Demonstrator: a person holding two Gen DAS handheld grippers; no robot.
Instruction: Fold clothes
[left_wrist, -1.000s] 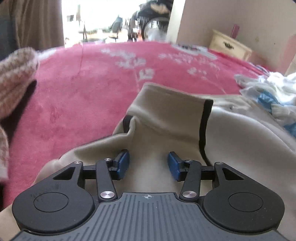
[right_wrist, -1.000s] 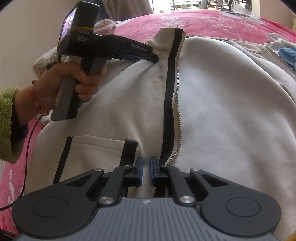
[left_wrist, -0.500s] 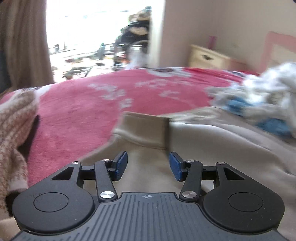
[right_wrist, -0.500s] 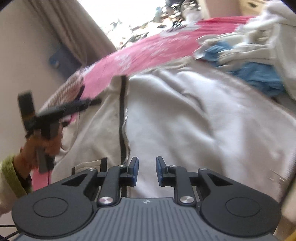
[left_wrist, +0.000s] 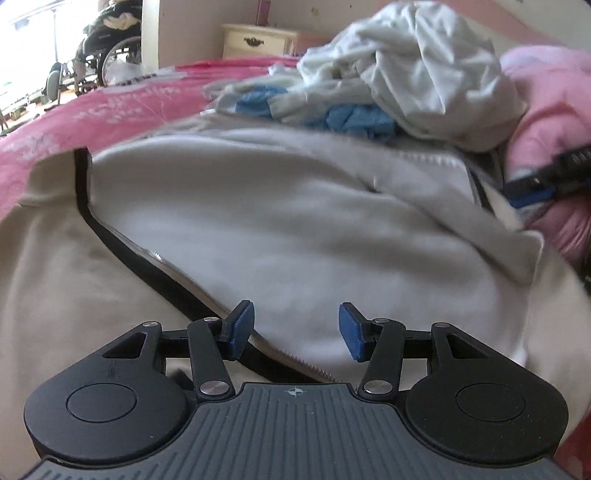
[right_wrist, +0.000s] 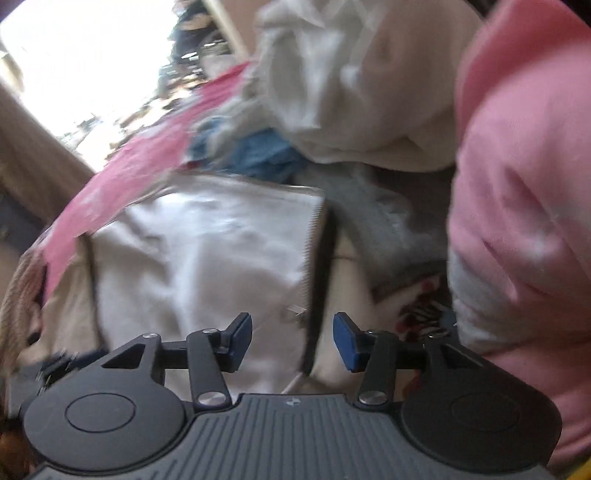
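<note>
A cream zip-up jacket with black trim along its zipper lies spread on the pink bedspread. My left gripper hovers open just over the jacket's front, its zipper running under the left finger. In the right wrist view the same jacket is blurred, and my right gripper stands open above its black-trimmed edge, holding nothing. The right gripper's blue tip also shows at the far right of the left wrist view.
A heap of white and blue clothes sits beyond the jacket. A pink garment bulks at the right. A cream nightstand stands by the far wall, and a wheelchair is near the bright doorway.
Both grippers swung to the right across the jacket. The right gripper went from shut to wide open. The left stayed open, now over the zipper instead of the collar.
</note>
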